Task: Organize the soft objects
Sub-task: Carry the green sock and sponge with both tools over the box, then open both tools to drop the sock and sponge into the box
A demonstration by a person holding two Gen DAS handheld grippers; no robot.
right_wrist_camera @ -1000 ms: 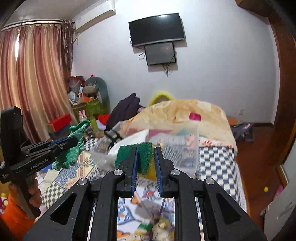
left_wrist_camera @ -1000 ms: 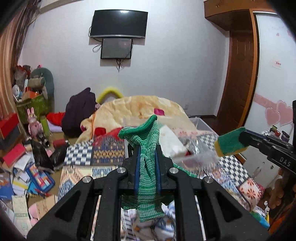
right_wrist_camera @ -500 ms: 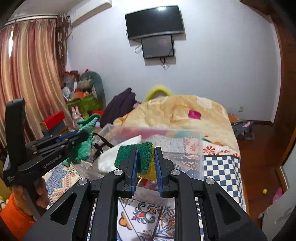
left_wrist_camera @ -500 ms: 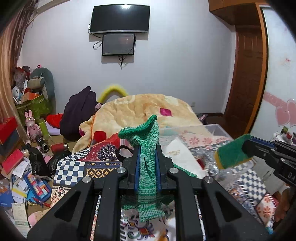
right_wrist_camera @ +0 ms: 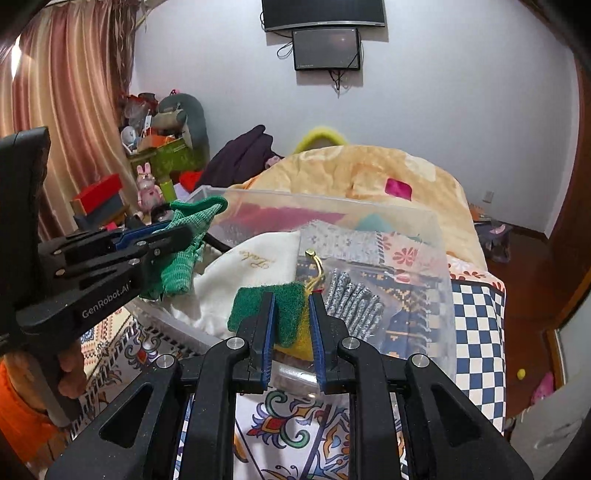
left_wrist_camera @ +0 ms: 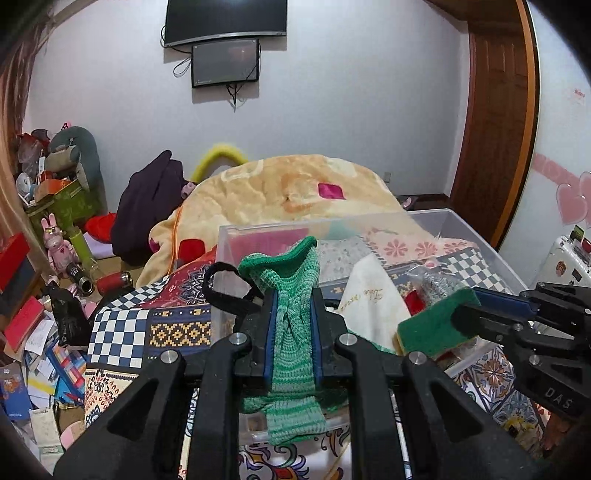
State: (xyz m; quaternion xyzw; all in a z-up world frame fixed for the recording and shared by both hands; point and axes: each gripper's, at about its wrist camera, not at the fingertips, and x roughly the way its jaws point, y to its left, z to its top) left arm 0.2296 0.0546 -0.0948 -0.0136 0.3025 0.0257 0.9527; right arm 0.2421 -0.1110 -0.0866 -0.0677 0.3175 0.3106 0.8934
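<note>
Holding a green knitted cloth (left_wrist_camera: 293, 332) pinched between the blue pads of the left tool (left_wrist_camera: 293, 325), the cloth bunching above the pads and hanging in a striped flap below them

Gripping a green-and-yellow scouring sponge (right_wrist_camera: 275, 314) in the right tool (right_wrist_camera: 291, 325), jaws easing apart at this moment but the sponge sitting between them and touching the left pad, a sliver of gap showing against the right pad

Hovering both tools side by side over a clear plastic storage box (left_wrist_camera: 476, 236) resting on a patchwork bedspread with blue-and-white checks (left_wrist_camera: 122, 332), on the bed

Showing, from the left camera, the right tool (left_wrist_camera: 454, 325) reaching in from the right edge with the sponge (left_wrist_camera: 428, 328) over the near part of the box

Showing, from the right camera, the left tool (right_wrist_camera: 173, 236) coming in from the left with the cloth (right_wrist_camera: 184, 251) dangling over the box's left rim (right_wrist_camera: 258, 194), a hand (right_wrist_camera: 70, 373) and an orange sleeve (right_wrist_camera: 22, 417) below it

Lying inside the box: a white fabric pouch with gold script (right_wrist_camera: 243, 277), a grey-and-white knitted item in a clear wrapper (right_wrist_camera: 354, 306), and a thin gold-coloured hook-shaped piece (right_wrist_camera: 316, 266) just beyond the sponge

Lying beyond the box: a peach-coloured fleece blanket (left_wrist_camera: 295, 188) heaped on the bed, a dark purple garment (left_wrist_camera: 147, 206) to its left

Hanging on the white wall: a black television (left_wrist_camera: 225, 20) with a smaller dark screen (left_wrist_camera: 224, 62) beneath it
</note>
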